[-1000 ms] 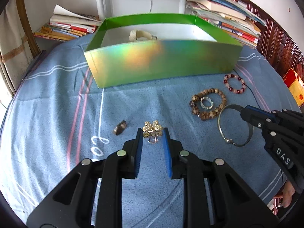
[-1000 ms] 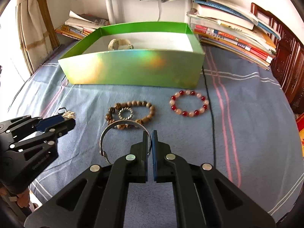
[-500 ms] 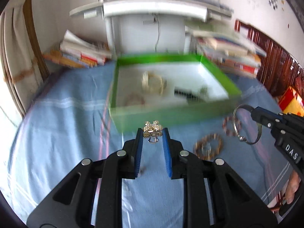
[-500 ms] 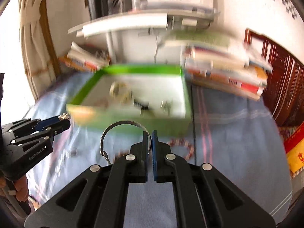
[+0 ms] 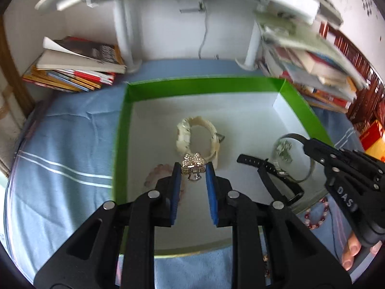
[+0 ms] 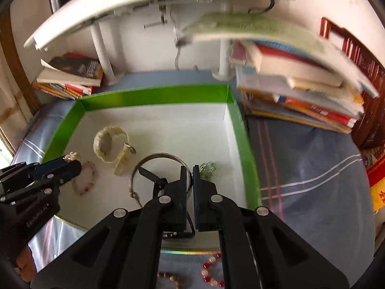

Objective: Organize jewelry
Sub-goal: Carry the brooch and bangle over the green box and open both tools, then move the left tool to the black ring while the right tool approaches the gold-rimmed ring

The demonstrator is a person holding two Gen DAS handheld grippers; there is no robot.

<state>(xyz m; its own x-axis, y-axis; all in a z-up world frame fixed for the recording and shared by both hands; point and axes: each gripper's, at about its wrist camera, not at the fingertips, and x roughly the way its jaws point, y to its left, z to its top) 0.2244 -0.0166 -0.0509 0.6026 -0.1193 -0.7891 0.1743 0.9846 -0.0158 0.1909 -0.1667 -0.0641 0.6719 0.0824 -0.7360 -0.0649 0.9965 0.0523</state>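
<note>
My left gripper (image 5: 192, 168) is shut on a sparkly bow-shaped ornament (image 5: 193, 163) and hangs over the left half of the open green box (image 5: 122, 132). My right gripper (image 6: 189, 168) is shut on a silver bangle (image 6: 156, 156), held above the box's right half. Each gripper shows in the other's view: the right gripper (image 5: 305, 142) at the right edge, the left gripper (image 6: 74, 165) at the left. On the white box floor lie a cream bracelet (image 5: 185, 134), a pink bead bracelet (image 6: 84, 185), a black watch (image 5: 269, 171) and a small silver piece (image 6: 208, 167).
The box stands on a blue striped cloth (image 6: 312, 168). A red-and-white bead bracelet (image 6: 211, 272) and a brown bead bracelet (image 6: 168, 277) lie on the cloth in front of it. Book stacks (image 5: 72, 67) (image 6: 300, 96) flank a white stand behind the box.
Both grippers have lifted off the cloth and travelled forward over the box's front wall, carrying the ornament and the bangle. The inside of the box has come into view below them.
</note>
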